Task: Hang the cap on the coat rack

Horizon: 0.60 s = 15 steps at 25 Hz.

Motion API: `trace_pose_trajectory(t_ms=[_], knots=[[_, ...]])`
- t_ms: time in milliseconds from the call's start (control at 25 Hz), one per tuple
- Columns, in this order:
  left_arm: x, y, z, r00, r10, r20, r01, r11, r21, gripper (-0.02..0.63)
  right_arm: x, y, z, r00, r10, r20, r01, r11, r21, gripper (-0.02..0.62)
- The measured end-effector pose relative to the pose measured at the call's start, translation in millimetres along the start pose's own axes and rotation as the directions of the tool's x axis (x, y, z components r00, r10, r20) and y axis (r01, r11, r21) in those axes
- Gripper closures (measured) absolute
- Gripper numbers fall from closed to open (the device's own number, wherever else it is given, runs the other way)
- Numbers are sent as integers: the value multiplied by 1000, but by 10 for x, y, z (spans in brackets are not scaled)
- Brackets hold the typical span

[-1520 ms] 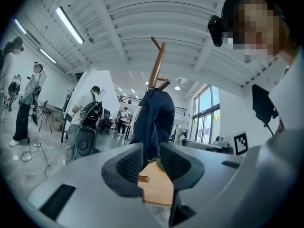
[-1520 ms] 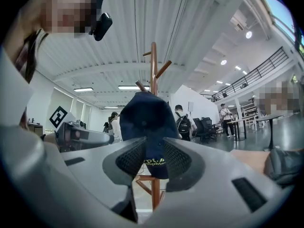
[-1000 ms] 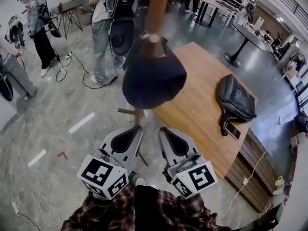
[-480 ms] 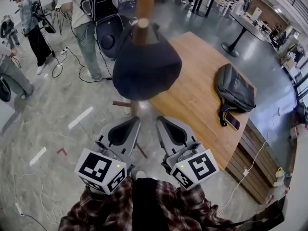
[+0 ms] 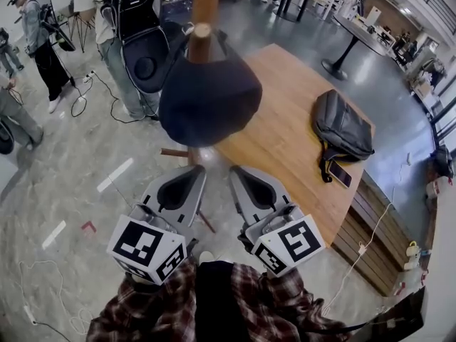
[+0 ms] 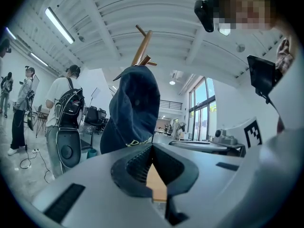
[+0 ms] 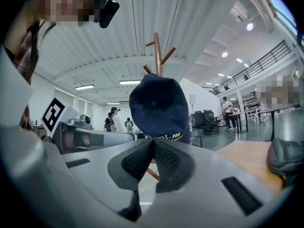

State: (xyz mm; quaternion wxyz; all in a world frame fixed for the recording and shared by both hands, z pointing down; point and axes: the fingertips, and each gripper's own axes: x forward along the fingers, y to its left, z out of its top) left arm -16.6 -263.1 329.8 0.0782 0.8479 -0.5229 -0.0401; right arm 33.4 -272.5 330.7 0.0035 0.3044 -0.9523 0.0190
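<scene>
A dark navy cap [image 5: 210, 98] hangs on a peg of the wooden coat rack [image 5: 205, 2], crown toward me. Nothing holds it. Both grippers sit side by side below it, close to my body and apart from the cap. My left gripper [image 5: 200, 172] is shut with nothing in it, and so is my right gripper [image 5: 237, 171]. In the left gripper view the cap [image 6: 135, 107] hangs from the rack [image 6: 142, 46] just beyond the shut left gripper [image 6: 152, 146]. The right gripper view shows the cap [image 7: 159, 106] under the rack's pegs [image 7: 157, 51], past the shut right gripper [image 7: 153, 140].
A wooden table [image 5: 285, 148] stands right of the rack with a grey backpack [image 5: 343, 130] and a phone [image 5: 340, 175] on it. The rack's legs [image 5: 178, 152] spread over the floor. People [image 5: 121, 41] stand at the back left, with cables [image 5: 92, 91] trailing there.
The cap and rack have slid slightly left in the head view. Both grippers stay low and shut beneath the cap, which keeps hanging on its peg.
</scene>
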Motion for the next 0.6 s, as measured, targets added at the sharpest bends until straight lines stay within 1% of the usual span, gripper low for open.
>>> trace_pose_trajectory(t_ms=[600], knots=[[62, -85, -29, 999, -36, -2, 36, 999, -8, 595, -123, -29, 4, 999, -33, 6, 33, 999, -2, 584]])
